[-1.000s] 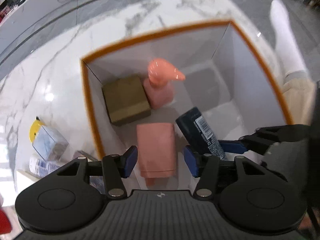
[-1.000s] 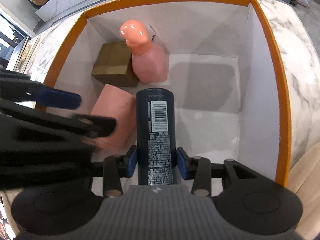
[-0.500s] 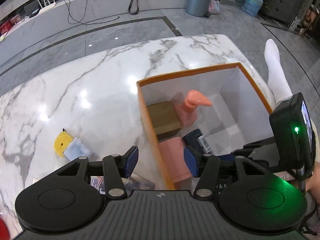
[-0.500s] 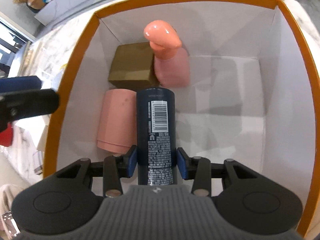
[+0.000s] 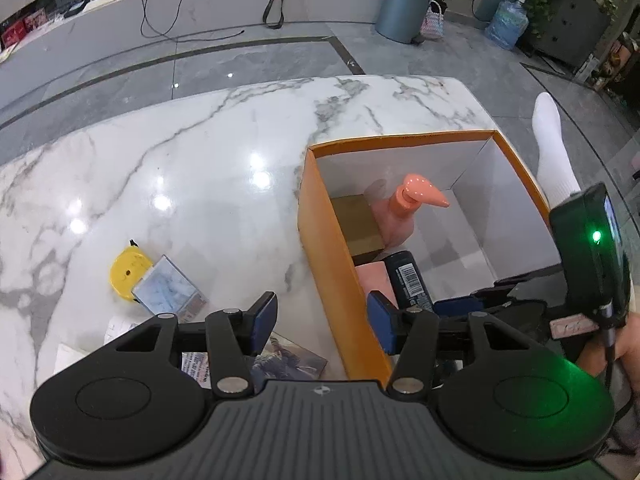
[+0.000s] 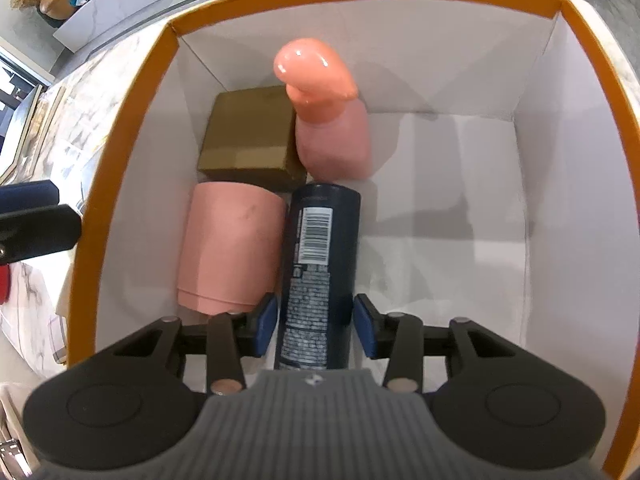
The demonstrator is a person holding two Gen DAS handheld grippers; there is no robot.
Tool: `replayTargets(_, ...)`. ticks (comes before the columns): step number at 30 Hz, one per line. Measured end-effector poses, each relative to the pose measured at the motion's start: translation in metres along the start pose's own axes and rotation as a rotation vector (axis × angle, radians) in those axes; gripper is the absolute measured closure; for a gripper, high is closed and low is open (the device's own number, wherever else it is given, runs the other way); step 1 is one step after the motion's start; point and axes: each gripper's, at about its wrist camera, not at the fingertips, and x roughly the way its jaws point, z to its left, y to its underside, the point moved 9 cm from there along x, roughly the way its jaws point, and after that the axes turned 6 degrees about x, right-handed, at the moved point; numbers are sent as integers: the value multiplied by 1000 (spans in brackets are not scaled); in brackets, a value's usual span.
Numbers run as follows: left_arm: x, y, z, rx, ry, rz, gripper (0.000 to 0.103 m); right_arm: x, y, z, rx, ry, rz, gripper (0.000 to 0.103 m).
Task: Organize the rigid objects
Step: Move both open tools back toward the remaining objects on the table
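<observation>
An orange-rimmed white box [image 6: 124, 128] [image 5: 320, 216] holds a brown carton [image 6: 248, 132], a pink pump bottle [image 6: 332, 136] and a pink cylinder [image 6: 228, 248] lying flat. My right gripper [image 6: 316, 324] is inside the box around a dark blue can [image 6: 320, 264] [image 5: 408, 280] that lies beside the pink cylinder; small gaps show between the pads and the can. My left gripper [image 5: 324, 320] is open and empty above the box's left wall.
On the marble table [image 5: 180, 168] left of the box lie a yellow tape measure [image 5: 128, 272], a small clear case [image 5: 168, 288] and printed packets [image 5: 292, 360]. The box's right half has bare floor [image 6: 452, 208].
My left gripper has moved up and left out of the box. My right gripper has lowered the can beside the pink cylinder and its jaws have eased off it.
</observation>
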Motion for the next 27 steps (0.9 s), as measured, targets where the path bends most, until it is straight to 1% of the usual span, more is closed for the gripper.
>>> replayTargets(3, -4, 3, 3, -4, 13, -7, 41, -5, 1, 1, 0, -2, -1, 60)
replayTargets(5, -7, 5, 7, -8, 8, -8, 41, -10, 1, 3, -8, 2, -8, 60)
replayTargets(9, -19, 11, 17, -13, -1, -14, 42, -26, 5, 17, -54, 25, -45, 60)
replayTargets(13, -38, 19, 32, -24, -22, -26, 42, -57, 5, 42, -127, 23, -105, 60)
replayTargets(17, -57, 32, 50, -41, -52, -29, 42, -89, 5, 78, -209, -13, -183, 60)
replayTargets(21, -70, 51, 80, -107, -110, -13, 42, -108, 11, 122, -292, -56, -229, 60)
replayTargets(24, -72, 72, 107, -201, -143, 17, 42, -103, 20, 152, -368, -53, -229, 60)
replayTargets(27, -69, 93, 129, -278, -146, 27, 42, -85, 28, 181, -442, -38, -213, 61)
